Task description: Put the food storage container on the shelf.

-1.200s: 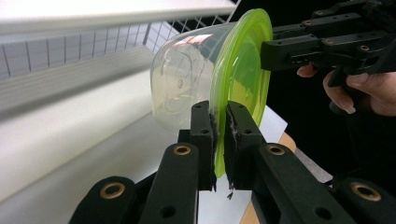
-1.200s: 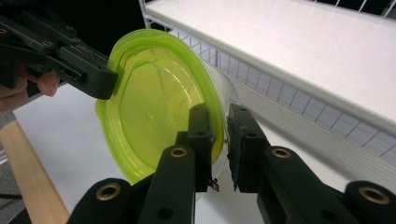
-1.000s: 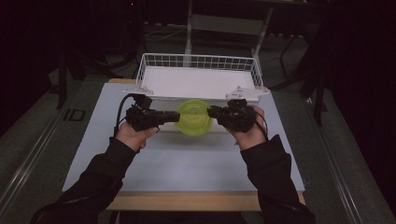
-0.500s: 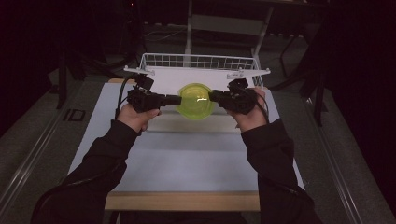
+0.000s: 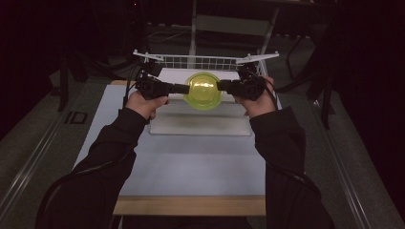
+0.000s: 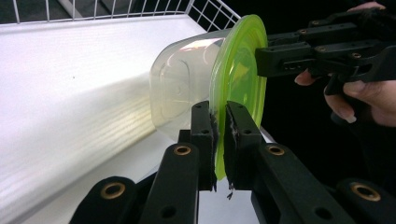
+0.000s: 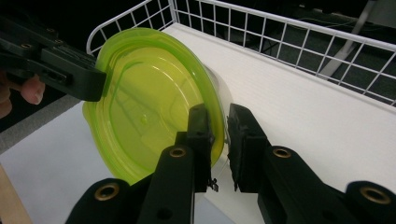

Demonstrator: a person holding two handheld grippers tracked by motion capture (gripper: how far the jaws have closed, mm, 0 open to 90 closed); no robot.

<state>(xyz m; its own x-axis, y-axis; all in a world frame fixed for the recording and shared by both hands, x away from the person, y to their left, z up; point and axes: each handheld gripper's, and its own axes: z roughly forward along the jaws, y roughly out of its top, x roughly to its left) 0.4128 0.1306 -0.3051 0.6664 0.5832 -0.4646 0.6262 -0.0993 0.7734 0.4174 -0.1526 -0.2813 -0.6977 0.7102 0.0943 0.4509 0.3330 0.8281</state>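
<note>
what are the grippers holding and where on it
Both hold one lidded container, each shut on the green lid's rim: the left gripper and the right gripper on opposite edges.

I am working in what looks like a lab or recording studio, not a home; the room around the pale table point(image 5: 191, 162) is dark; beyond my jaws stands a white wire basket point(image 5: 205, 61); the floor beside carries metal rails point(image 5: 28, 162) and an "ID" marking point(image 5: 75, 118).

A white wire basket point(image 5: 205, 62) stands at the table's point(image 5: 191, 167) far end, its floor a white sheet. The table has a pale top with a wooden front edge; the surroundings are dark.
</note>
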